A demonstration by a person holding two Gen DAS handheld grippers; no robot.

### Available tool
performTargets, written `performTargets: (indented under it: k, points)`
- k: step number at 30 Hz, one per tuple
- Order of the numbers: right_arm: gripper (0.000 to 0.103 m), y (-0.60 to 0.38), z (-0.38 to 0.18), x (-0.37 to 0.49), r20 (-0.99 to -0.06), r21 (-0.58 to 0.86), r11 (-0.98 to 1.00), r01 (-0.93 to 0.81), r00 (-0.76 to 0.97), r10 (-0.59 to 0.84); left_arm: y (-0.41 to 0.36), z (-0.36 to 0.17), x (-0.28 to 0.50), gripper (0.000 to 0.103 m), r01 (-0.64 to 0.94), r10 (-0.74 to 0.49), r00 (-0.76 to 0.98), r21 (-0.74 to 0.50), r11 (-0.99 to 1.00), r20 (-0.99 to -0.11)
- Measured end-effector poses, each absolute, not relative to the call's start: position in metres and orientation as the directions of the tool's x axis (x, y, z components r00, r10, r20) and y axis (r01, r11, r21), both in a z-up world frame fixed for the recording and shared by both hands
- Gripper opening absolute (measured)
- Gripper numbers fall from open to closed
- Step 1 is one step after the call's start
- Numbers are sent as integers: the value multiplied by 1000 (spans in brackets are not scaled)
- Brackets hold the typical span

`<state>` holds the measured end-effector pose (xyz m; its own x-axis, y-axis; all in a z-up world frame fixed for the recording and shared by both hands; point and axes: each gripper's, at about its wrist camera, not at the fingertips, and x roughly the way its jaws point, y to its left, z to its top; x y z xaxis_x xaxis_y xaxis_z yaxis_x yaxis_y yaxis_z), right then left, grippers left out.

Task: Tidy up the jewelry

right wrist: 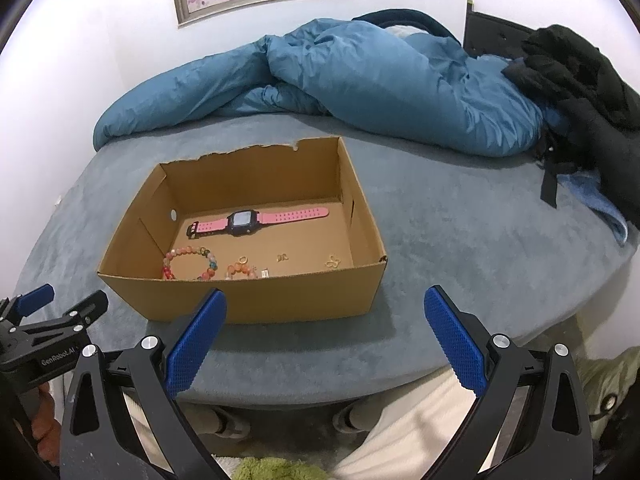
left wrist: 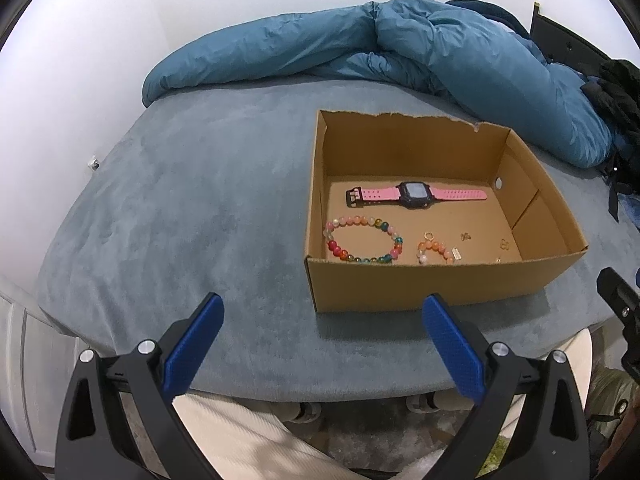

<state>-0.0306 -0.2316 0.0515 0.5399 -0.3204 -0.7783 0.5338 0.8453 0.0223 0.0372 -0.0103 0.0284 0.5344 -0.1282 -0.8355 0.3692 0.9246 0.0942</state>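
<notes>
Both the left gripper (left wrist: 323,312) and the right gripper (right wrist: 325,306) are spread wide, grasping nothing. A watch (left wrist: 416,194) and two bracelets lie inside the box (left wrist: 400,284).

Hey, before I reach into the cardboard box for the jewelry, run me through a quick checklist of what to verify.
1. Left gripper open and empty: ok.
2. Right gripper open and empty: ok.
3. Both grippers outside the cardboard box, short of its near wall: ok.
4. Box top open, nothing covering it: ok.
5. Pink watch lying flat near the back, apart from the large bead bracelet and the small orange bracelet: ok.
6. Small gold pieces on the box floor, whether they are earrings or rings and easy to pinch: cannot tell.
</notes>
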Motion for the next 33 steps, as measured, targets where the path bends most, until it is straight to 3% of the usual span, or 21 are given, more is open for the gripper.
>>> performTargets:
  k: [33]
  points:
    - [95,-230,55,-26,-788,0,853,521,525,-320,-16,38,37,97,384,-161,523,63,921,-837]
